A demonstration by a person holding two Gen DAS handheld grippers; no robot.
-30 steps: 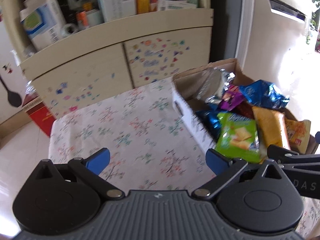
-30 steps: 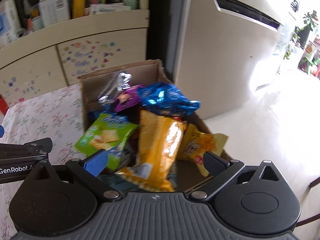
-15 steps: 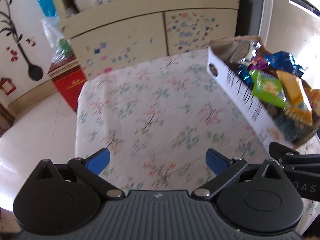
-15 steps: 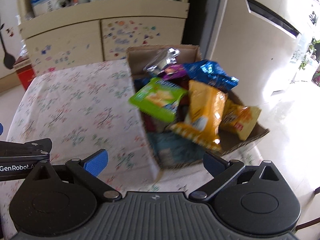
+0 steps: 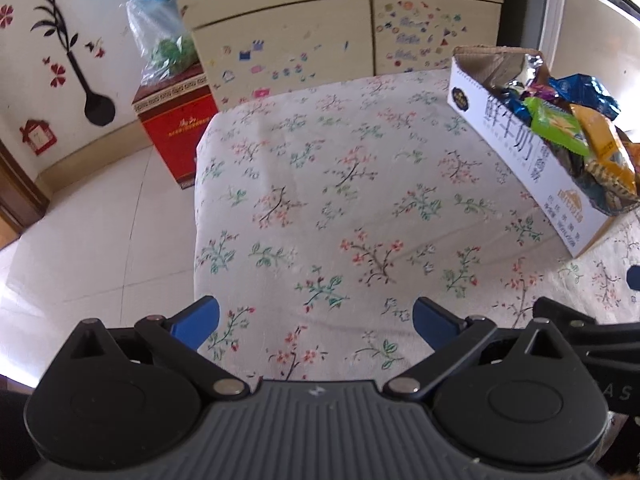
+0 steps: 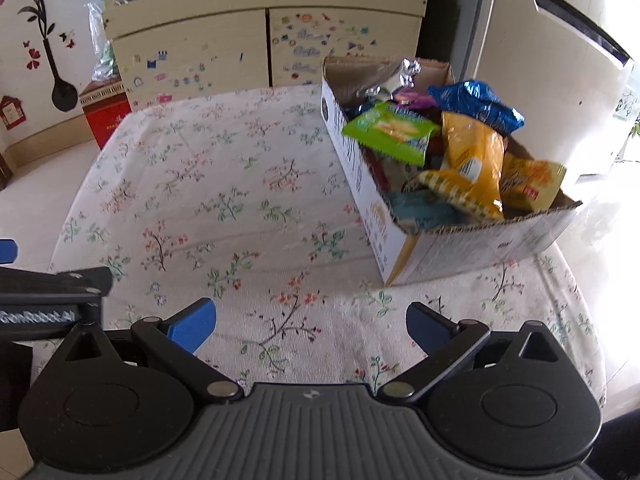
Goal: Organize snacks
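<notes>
Left gripper [image 5: 316, 322] spread, empty; snack box [image 5: 520, 148] right.

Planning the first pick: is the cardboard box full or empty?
Full: the cardboard box is heaped with snack bags rising above its rim.

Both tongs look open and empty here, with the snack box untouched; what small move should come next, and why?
Probably move the right tongs forward to the green packet: it lies on top of the pile in the box, nearest the tablecloth. Both tongs are open and empty.

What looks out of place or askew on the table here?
Nothing has spilled. The snack packets are heaped loosely in the cardboard box, the green packet overhanging its left wall. Both claws are open and empty.
</notes>
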